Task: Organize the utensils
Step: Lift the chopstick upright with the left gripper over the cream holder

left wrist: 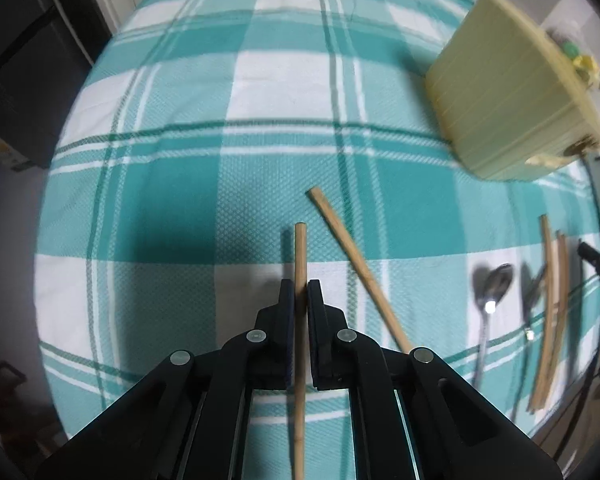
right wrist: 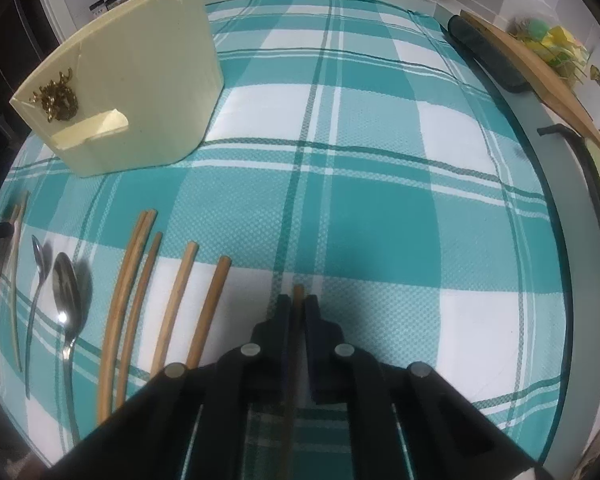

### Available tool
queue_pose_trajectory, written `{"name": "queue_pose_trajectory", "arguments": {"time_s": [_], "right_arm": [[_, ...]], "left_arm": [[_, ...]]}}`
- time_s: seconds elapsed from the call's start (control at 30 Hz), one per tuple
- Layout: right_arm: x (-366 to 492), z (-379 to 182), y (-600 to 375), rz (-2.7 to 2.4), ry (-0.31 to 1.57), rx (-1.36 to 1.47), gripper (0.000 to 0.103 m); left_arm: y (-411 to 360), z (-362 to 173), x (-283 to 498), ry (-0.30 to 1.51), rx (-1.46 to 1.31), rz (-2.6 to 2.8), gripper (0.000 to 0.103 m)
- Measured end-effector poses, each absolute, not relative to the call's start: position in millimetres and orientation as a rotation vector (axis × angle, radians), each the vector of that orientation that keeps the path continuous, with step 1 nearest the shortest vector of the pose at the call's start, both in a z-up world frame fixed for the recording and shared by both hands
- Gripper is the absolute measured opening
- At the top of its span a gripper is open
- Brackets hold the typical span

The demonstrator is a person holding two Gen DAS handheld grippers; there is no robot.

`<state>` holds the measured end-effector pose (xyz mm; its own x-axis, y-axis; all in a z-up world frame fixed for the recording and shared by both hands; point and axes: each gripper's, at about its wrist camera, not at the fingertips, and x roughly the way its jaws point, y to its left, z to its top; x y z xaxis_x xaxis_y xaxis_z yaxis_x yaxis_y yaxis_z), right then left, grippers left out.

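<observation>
Checked cloth [right wrist: 380, 140] covers the worktop, giving flat sticks some grip. Cream holder [right wrist: 140, 92] at 10 o'clock in your right view, likely the drop-off. Loose chopsticks [right wrist: 130, 300] and spoons [right wrist: 66, 292] lie in a row at 8 o'clock, sorted by type. Your left gripper [left wrist: 299, 300] jaws pinch one chopstick [left wrist: 299, 252]; your right gripper [right wrist: 298, 312] jaws pinch another chopstick [right wrist: 298, 294] near its end, probably pairing them.

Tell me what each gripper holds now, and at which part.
Left gripper: a chopstick, held partway along. Right gripper: another chopstick, held near its tip.
</observation>
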<state>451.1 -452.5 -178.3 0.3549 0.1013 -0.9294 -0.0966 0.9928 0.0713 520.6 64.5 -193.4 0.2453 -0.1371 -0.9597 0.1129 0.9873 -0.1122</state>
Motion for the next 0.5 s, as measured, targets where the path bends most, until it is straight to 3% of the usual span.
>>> {"name": "queue_pose_trajectory", "arguments": {"time_s": [0.27, 0.5], "right_arm": [[422.3, -92.5, -450.4, 0.209, 0.974, 0.059, 0.006], [384.7, -5.6, -440.7, 0.251, 0.762, 0.039, 0.006]], "left_arm": [[66.4, -62.0, 475.5, 1.018, -0.109, -0.307, 0.004], [70.4, 9.8, 452.4, 0.847, -0.145, -0.405, 0.004]]}}
